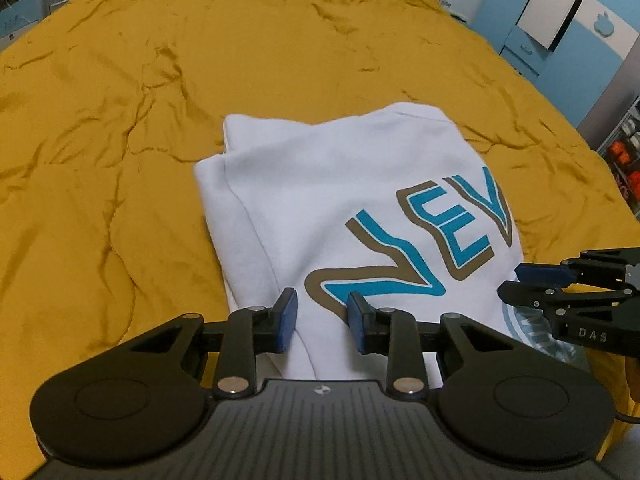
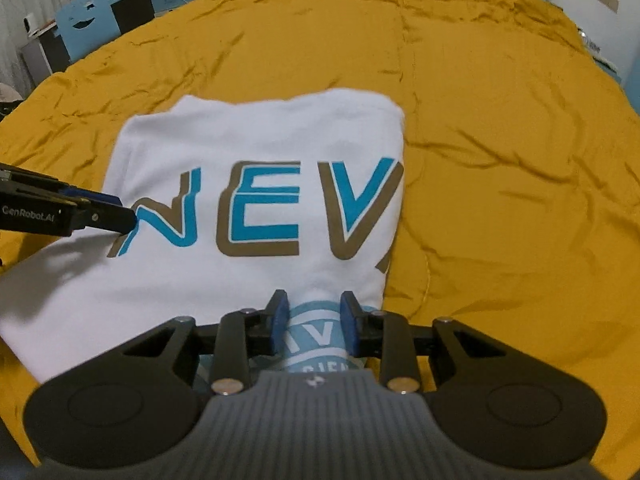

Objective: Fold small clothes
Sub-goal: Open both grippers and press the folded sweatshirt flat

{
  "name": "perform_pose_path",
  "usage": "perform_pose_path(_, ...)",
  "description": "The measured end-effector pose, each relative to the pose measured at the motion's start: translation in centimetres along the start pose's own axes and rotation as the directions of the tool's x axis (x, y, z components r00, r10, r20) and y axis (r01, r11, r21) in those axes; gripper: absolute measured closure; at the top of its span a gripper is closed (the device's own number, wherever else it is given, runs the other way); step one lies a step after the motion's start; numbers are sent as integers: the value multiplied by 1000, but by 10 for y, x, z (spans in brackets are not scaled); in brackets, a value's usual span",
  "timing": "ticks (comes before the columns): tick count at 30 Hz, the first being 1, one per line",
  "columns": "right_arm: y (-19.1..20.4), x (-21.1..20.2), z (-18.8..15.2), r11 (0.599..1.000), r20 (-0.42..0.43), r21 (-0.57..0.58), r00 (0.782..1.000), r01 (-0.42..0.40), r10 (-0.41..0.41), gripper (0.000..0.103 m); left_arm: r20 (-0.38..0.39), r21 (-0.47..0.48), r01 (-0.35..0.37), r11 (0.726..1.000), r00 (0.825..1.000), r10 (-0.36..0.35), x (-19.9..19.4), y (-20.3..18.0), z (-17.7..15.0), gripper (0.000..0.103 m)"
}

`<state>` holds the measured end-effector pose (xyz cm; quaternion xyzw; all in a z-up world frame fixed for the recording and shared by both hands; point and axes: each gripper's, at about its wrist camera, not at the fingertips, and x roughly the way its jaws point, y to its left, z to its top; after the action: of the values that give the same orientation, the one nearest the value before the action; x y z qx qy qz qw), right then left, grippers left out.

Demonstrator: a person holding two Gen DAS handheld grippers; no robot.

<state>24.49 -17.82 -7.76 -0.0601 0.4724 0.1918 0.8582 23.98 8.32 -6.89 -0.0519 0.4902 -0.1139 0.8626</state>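
A white cotton T-shirt with blue and brown block lettering point(image 2: 256, 200) lies partly folded on the wrinkled mustard-yellow bedspread point(image 2: 500, 120), filling the centre and lower left of the right wrist view. The right gripper point(image 2: 314, 326) sits low at the bottom centre, its blue-padded fingers point(image 2: 280, 316) apart and straddling the round pale-blue print near the shirt's near edge; nothing is pinched yet. The left gripper point(image 1: 322, 314) likewise hovers at the bottom centre of its own view, its fingers parted over the lettering, apparently gripping no cloth. To my eye the next fold wants both claws to close on the near hem together, taking every layer, then lift evenly and carry it toward the far edge so the sides stay square and the stack underneath does not drag or bunch.
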Motion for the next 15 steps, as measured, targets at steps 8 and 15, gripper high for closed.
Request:
perform_pose_path(8, 9, -21, 8, 1000, 24, 2, 1000, 16, -16, 76, 8, -2, -3, 1000, 1000, 4, -26, -3, -2, 68)
perform_pose_path(15, 22, -56, -8, 1000, 36, -10, 999, -8, 9, 75, 28, 16, 19, 1000, 999, -20, -66, -18, -21, 68)
